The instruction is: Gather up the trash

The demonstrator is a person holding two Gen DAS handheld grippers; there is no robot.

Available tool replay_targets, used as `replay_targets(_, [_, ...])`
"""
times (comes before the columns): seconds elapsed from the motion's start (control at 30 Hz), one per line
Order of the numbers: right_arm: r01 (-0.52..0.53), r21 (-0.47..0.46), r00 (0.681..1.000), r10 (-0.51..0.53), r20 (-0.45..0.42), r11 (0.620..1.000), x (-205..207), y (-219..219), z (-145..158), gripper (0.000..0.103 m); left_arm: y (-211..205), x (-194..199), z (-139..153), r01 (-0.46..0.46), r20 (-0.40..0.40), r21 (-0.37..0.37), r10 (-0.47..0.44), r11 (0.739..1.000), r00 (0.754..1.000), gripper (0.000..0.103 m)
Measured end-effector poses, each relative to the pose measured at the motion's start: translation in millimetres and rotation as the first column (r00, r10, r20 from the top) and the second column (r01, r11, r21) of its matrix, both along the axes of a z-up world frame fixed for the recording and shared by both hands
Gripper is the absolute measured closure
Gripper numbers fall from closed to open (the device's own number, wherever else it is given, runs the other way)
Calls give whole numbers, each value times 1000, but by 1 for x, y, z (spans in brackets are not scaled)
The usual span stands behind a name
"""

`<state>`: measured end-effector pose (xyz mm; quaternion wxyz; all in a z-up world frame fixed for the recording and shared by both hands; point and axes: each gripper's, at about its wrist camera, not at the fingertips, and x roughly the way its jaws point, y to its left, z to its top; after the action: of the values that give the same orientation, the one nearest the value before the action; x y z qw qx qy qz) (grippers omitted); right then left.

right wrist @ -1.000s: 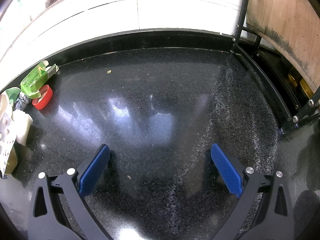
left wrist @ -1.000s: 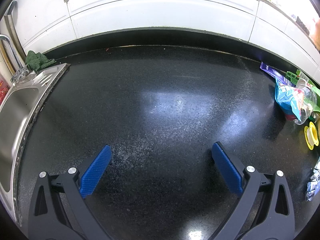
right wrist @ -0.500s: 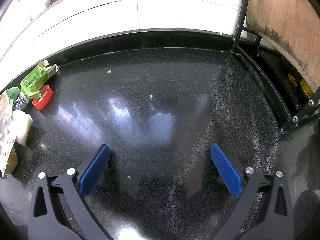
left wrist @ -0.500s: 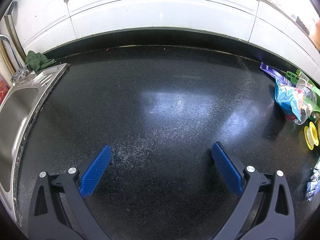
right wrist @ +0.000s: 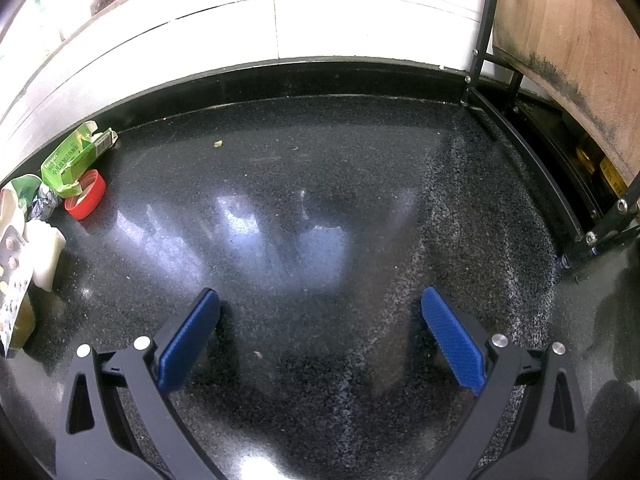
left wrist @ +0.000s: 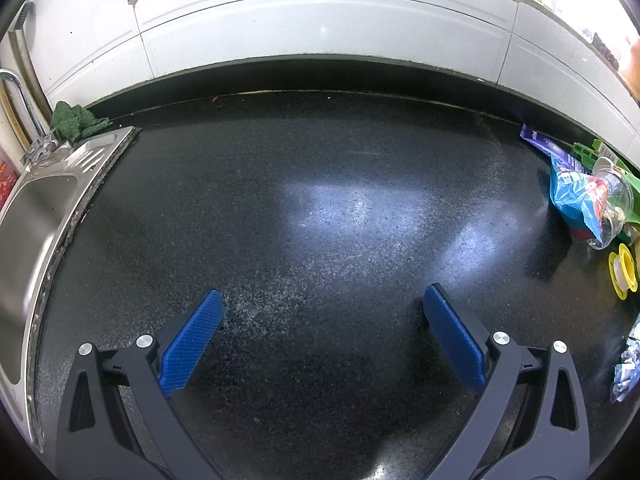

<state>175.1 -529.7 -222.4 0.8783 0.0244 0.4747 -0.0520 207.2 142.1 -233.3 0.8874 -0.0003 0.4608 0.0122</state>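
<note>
Trash lies in a heap on the black countertop (left wrist: pixel 320 208) between my two grippers. In the left wrist view it sits at the far right: a blue snack bag (left wrist: pixel 576 196), a clear plastic cup (left wrist: pixel 614 200), a purple packet (left wrist: pixel 546 146), a yellow tape roll (left wrist: pixel 622 270) and crumpled paper (left wrist: pixel 628 364). In the right wrist view it sits at the far left: a green carton (right wrist: pixel 76 158), a red lid (right wrist: pixel 86 194), a white lump (right wrist: pixel 46 250) and a pill blister (right wrist: pixel 12 264). My left gripper (left wrist: pixel 320 320) and right gripper (right wrist: pixel 320 320) both stand open over bare counter, holding nothing.
A steel sink (left wrist: pixel 36 216) with a tap (left wrist: pixel 20 108) and a green cloth (left wrist: pixel 76 122) lies at the left. White tiled wall (left wrist: pixel 320 28) runs along the back. A black metal rack (right wrist: pixel 532 168) and a wooden board (right wrist: pixel 576 40) stand at the right.
</note>
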Motion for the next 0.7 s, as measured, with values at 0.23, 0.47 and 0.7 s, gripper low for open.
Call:
replay_targets(0.23, [20,-1,1000,-20,1,1000,2,1,0,5,1,5,-1,-8,0,1,8,1000,1000,6])
replay_targets(0.47, [81,57,995,-77,-58,995,-3,23,25,6,-27,-19,20,-27,-34,42,28,999,999,6])
replay_targets(0.7, [38,67,999,-38,-1,997,-27,45,94,6,-31,-43,61,-16,-60,14,16,1000,998,6])
